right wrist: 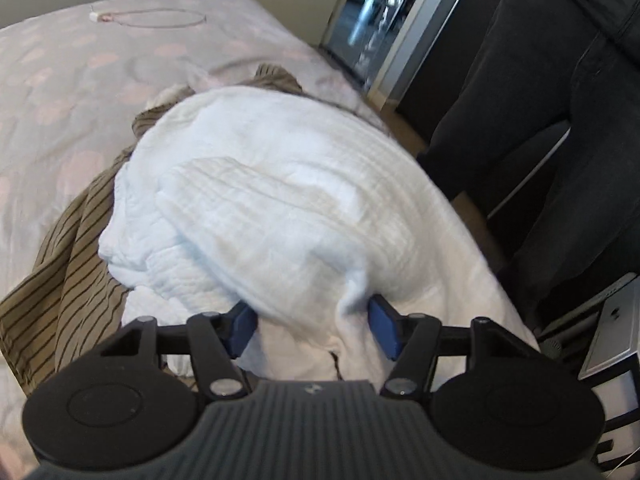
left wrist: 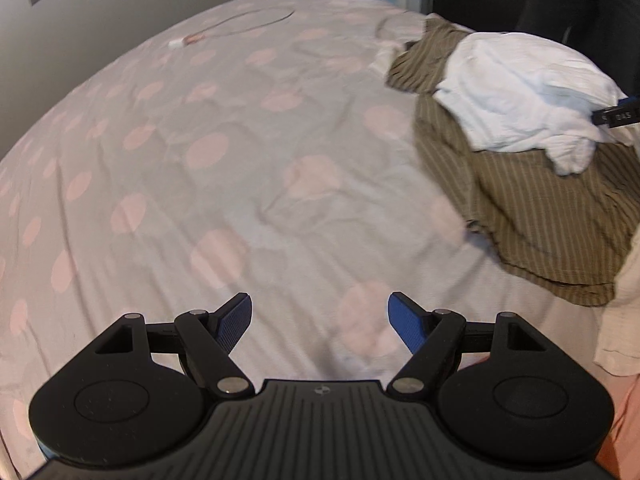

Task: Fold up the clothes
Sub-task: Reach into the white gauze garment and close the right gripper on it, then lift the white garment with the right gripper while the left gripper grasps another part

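A crumpled white garment [left wrist: 520,92] lies on top of an olive striped garment [left wrist: 540,220] at the right side of the bed. My left gripper [left wrist: 320,300] hovers open over bare bedcover, well to the left of the pile, with nothing between its fingers. In the right wrist view the white garment [right wrist: 280,200] fills the middle, and the striped garment [right wrist: 68,264] shows under it at the left. My right gripper [right wrist: 312,306] is open, its blue pads spread wide, and a fold of the white cloth bulges between them.
The grey bedcover with pink dots [left wrist: 200,160] stretches to the left and far side. A thin cable loop with a white plug [left wrist: 248,22] lies near the far edge. A person in dark trousers [right wrist: 560,120] stands right of the bed. A cream cloth [left wrist: 624,300] lies at the right.
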`<control>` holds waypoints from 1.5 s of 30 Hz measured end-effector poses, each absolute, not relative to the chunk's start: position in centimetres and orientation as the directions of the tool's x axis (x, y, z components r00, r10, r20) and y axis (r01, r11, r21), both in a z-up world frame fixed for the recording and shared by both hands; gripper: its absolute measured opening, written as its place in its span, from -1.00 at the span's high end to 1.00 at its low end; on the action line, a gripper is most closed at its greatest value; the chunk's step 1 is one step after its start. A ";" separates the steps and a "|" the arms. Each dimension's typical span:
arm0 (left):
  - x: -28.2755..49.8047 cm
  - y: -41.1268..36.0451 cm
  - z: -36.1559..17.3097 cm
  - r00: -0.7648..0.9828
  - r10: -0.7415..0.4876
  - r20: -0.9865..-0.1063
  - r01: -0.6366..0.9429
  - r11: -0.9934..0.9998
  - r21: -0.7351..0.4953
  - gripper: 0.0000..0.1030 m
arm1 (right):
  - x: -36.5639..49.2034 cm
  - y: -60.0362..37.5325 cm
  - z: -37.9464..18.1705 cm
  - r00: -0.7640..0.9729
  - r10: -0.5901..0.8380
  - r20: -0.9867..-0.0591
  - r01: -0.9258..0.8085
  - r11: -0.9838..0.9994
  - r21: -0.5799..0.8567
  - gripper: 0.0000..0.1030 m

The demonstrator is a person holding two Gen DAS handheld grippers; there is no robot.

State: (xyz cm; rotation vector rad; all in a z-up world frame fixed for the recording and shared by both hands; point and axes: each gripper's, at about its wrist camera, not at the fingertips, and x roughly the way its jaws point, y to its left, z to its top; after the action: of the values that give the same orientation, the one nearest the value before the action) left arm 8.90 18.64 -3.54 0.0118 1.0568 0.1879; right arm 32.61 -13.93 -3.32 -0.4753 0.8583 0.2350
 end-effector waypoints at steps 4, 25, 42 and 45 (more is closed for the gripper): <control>8.1 20.5 -4.0 0.458 0.171 -0.873 -0.186 0.978 0.093 -0.73 | 32.2 -13.1 -2.9 0.631 0.003 -0.776 -0.437 0.828 -0.352 0.38; -2.6 29.9 3.8 0.616 0.283 -0.735 -0.382 0.924 0.036 -0.73 | 18.5 6.3 15.9 0.703 0.485 -0.520 -0.697 0.618 -0.365 0.71; -13.0 38.0 7.4 0.562 0.443 -0.698 -0.516 0.848 0.122 -0.73 | 2.8 26.1 12.0 0.264 0.769 -0.582 -0.964 0.230 -0.134 0.71; -13.4 38.8 5.0 0.541 0.431 -0.722 -0.484 0.862 0.152 -0.73 | 4.8 27.2 4.7 0.238 0.689 -0.685 -0.963 0.256 -0.077 0.69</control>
State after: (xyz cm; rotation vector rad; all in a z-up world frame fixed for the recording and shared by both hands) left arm -13.38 38.79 5.00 -0.0684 0.8379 0.5440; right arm 4.82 27.25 4.66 -0.5549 0.5930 1.2143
